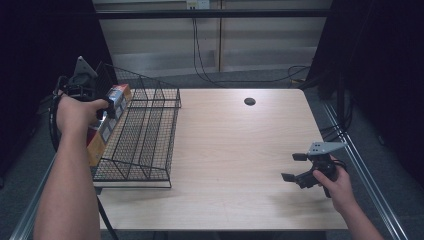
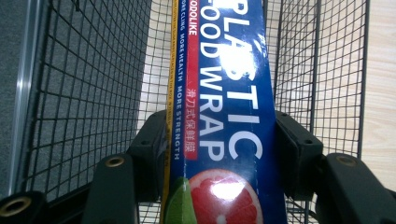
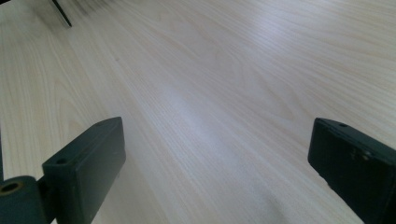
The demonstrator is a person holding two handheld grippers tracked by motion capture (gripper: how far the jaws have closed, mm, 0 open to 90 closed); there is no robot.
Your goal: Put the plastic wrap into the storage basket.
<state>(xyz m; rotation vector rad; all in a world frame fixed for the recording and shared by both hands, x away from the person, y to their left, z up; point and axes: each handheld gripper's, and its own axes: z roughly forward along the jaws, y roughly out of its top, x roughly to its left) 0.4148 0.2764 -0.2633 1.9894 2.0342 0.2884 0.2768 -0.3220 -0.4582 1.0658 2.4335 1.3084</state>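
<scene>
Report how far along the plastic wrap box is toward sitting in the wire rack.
Done: the left gripper is shut on the plastic wrap box, held over the wire rack. Left: lower and release it. The right gripper waits open above the table.

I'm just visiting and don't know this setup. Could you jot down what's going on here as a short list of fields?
Setting: wooden table, person holding two grippers
Left gripper: jaws shut on the plastic wrap box, held over the wire basket
Right gripper: jaws open, holding nothing, just above bare table
Basket position: left edge of table
Other: dark round hole near the far edge
</scene>
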